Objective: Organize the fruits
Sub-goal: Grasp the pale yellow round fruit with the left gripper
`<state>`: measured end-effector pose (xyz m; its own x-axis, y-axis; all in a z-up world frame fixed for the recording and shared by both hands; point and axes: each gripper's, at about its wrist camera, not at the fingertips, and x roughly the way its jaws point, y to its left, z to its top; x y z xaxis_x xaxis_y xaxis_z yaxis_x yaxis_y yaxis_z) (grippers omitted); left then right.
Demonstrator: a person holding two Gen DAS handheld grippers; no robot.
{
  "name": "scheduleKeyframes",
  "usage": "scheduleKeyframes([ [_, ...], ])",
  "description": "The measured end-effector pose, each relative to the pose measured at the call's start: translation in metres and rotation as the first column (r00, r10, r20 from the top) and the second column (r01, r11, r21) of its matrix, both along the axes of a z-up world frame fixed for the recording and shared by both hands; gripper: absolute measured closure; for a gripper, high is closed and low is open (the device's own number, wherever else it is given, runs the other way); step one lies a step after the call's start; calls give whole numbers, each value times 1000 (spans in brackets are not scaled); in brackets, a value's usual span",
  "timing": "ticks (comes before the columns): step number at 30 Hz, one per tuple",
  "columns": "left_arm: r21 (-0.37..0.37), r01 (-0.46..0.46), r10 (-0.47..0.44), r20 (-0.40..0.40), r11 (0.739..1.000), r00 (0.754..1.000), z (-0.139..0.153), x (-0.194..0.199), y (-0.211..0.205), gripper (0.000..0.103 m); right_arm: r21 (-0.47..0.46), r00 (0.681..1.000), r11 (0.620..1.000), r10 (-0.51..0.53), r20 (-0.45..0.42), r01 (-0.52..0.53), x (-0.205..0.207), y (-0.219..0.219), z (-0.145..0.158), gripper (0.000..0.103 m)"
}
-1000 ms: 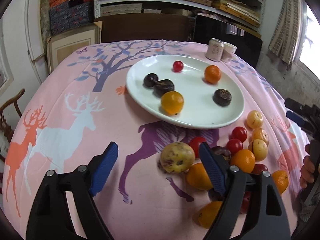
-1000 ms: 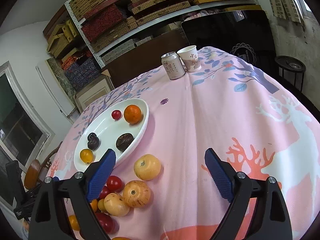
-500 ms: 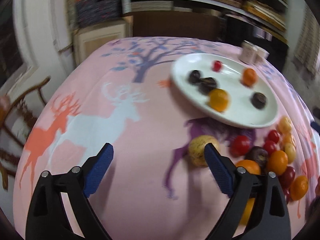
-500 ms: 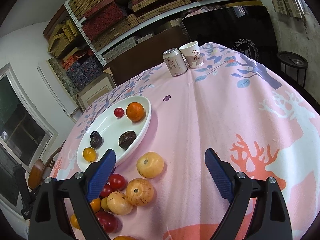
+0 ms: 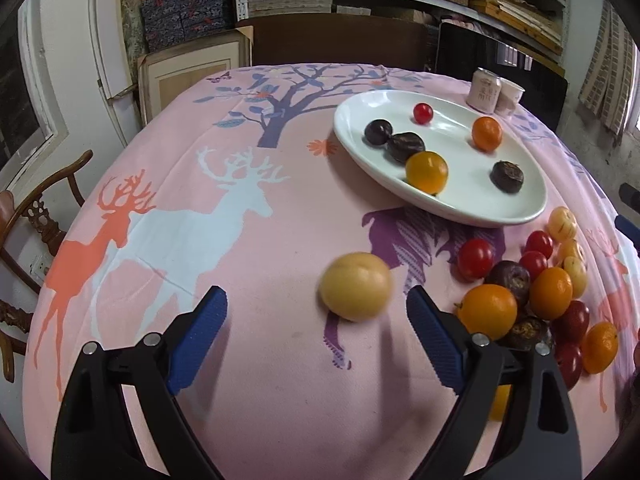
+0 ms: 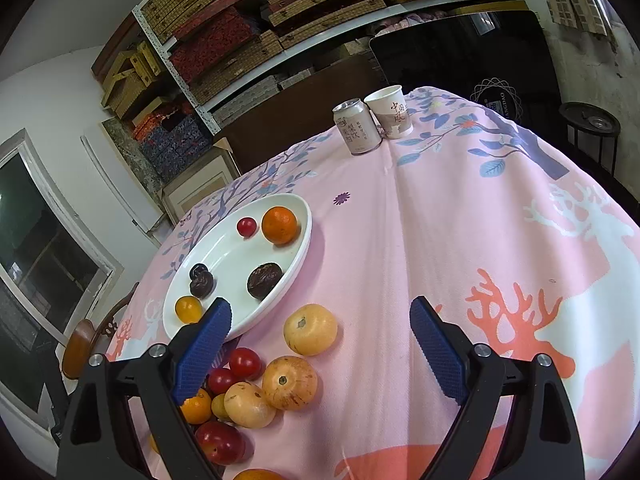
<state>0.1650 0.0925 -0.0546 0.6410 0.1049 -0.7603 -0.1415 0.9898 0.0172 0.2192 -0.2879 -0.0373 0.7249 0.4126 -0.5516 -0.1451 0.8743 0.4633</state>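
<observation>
A white oval plate point(image 5: 520, 208) point(image 6: 224, 248) on the pink tablecloth holds an orange point(image 5: 486, 133), a red cherry tomato point(image 5: 423, 113), a yellow fruit point(image 5: 426, 172) and dark fruits point(image 5: 507, 176). A pale yellow fruit point(image 5: 355, 286) lies loose on the cloth, just ahead of my open, empty left gripper point(image 5: 316, 332). A pile of oranges, red and yellow fruits point(image 5: 540, 292) point(image 6: 256, 388) lies beside the plate. My right gripper point(image 6: 320, 356) is open and empty above the cloth; a yellow fruit point(image 6: 310, 329) sits between its fingers' lines.
A drink can point(image 6: 357, 127) and a paper cup point(image 6: 390, 111) stand at the far table edge. A wooden chair point(image 5: 36, 216) stands left of the table. Shelves of boxes line the back wall.
The left gripper has swung left and pulled back; the pale yellow fruit has rolled away from the pile and now lies apart. The right gripper has edged slightly forward.
</observation>
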Motion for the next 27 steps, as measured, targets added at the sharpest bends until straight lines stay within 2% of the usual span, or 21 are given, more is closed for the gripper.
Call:
scheduleKeyframes([
  [2, 18, 21, -21, 1, 1000, 1000, 0, 0, -7, 15, -4, 1000, 1000, 2, 1, -2, 0, 1, 0, 11],
  [4, 41, 43, -43, -6, 998, 999, -2, 2, -13, 27, -8, 1000, 1000, 1, 2, -1, -1, 1, 0, 11],
  [6, 50, 58, -57, -20, 997, 998, -5, 4, -17, 34, -8, 1000, 1000, 1, 0, -1, -1, 1, 0, 11],
  [7, 48, 65, -64, -27, 997, 998, -6, 5, -18, 38, -8, 1000, 1000, 0, -1, 0, -1, 1, -1, 11],
  [11, 31, 82, -81, -37, 996, 996, -8, 11, -19, 44, -13, 1000, 1000, 0, -6, 0, 0, 2, -1, 11],
  [13, 19, 95, -94, -43, 995, 995, -9, 16, -19, 55, -20, 1000, 1000, 6, -9, -6, 0, 4, -2, 11],
  [16, 40, 90, -87, -60, 995, 994, -14, 20, -20, 61, -44, 1000, 999, 20, -13, -20, 0, 9, -4, 11],
  [18, 29, 89, -87, -59, 996, 994, -14, 19, -18, 61, -71, 999, 997, 24, -22, -25, 1, 13, -6, 11],
  [22, -41, 79, -81, -55, 996, 995, -11, 18, -8, 61, -126, 998, 992, 17, -64, -25, 6, 19, -14, 11],
  [27, -34, 81, -83, -55, 996, 995, -11, 17, -10, 61, -196, 997, 980, 31, -75, -45, 10, 31, -20, 11],
])
